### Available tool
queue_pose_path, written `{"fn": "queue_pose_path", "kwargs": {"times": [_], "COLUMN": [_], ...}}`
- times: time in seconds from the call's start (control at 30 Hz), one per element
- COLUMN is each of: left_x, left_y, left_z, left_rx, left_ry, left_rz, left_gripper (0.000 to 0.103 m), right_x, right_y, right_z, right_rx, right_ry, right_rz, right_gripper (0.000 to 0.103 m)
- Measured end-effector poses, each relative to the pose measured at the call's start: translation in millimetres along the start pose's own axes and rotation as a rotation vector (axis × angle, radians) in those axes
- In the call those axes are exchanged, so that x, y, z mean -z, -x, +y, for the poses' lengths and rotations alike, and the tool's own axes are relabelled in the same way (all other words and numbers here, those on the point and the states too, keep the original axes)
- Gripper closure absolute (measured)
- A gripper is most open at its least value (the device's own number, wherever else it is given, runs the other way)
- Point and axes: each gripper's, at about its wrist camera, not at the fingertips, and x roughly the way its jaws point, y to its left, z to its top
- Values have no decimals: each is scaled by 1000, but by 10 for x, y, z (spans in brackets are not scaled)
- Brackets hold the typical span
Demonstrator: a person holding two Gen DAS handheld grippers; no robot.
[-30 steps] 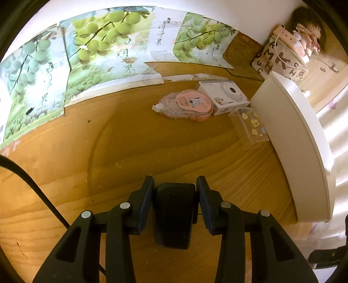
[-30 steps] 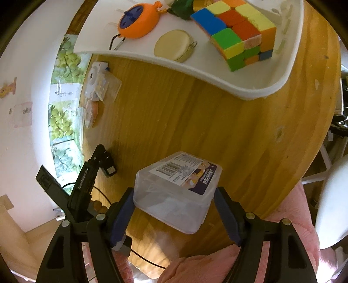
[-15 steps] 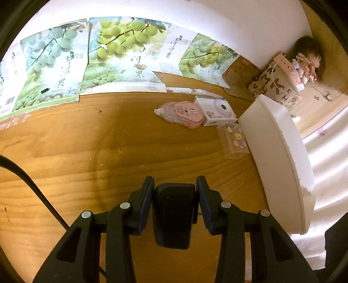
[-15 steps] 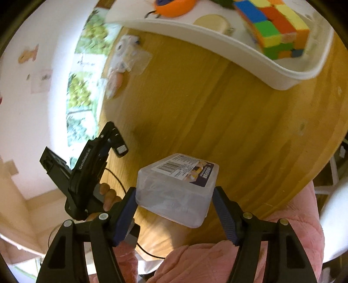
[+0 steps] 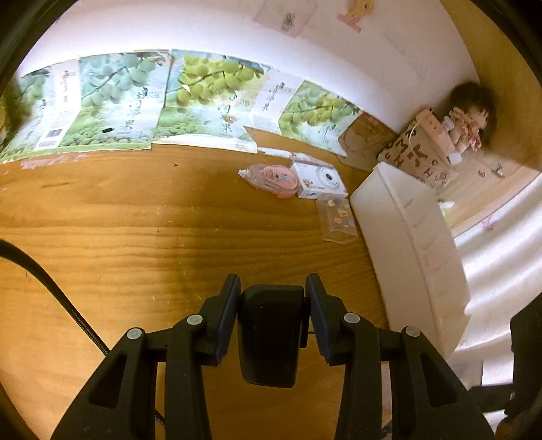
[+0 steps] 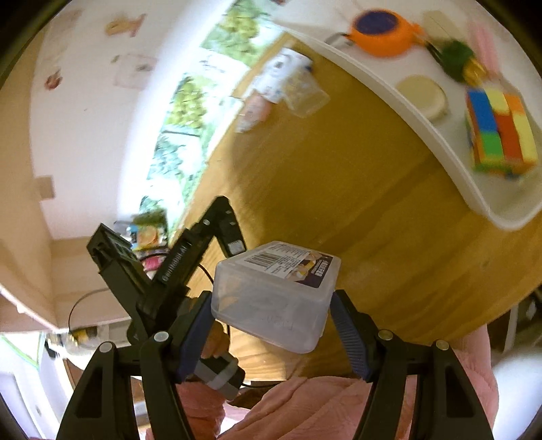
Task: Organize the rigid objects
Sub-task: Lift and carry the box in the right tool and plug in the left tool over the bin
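My left gripper [image 5: 272,287] is shut on a small black block [image 5: 269,335] and holds it above the wooden table [image 5: 135,237]. From the right wrist view, that left gripper [image 6: 233,237] hangs over the table's left side. My right gripper [image 6: 271,298] is shut on a clear plastic box [image 6: 288,267] with a barcode label, lifted above the table's near edge. A white tray [image 6: 440,142] at the upper right holds a colourful puzzle cube [image 6: 501,135], an orange round gadget [image 6: 382,32], a cream disc [image 6: 421,94] and a green item [image 6: 457,59].
A pink tape dispenser [image 5: 276,176], a white camera box [image 5: 320,179] and a clear sachet [image 5: 338,216] lie beside the white tray [image 5: 416,250]. Grape posters [image 5: 203,101] line the wall. A pink sleeve [image 6: 305,406] shows at the bottom.
Both grippers have risen and rolled, so the table looks farther away. The tray has slid to the upper right in the right wrist view. Both grips are unchanged.
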Motion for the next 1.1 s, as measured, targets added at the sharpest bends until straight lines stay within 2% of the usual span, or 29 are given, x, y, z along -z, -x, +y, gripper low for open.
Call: {"fn": "queue_pose_path", "kwargs": {"times": [0.3, 0.57, 0.8, 1.1], "left_x": [88, 112, 127, 163], "left_y": [291, 394, 336, 149], "left_z": [-312, -763, -1193, -1739], "left_rx": [8, 25, 46, 71], "left_ry": [32, 18, 0, -36], "left_rz": [-87, -152, -185, -213], "left_gripper": [60, 60, 60, 60], "right_x": [-145, -297, -492, -776], "right_y": [372, 781, 1137, 1511], "right_z": [136, 121, -27, -344], "right_rx": [-54, -65, -41, -1], "right_ry": [182, 300, 368, 394], "right_rz": [-31, -85, -128, -158], "right_gripper": [33, 34, 34, 34]}}
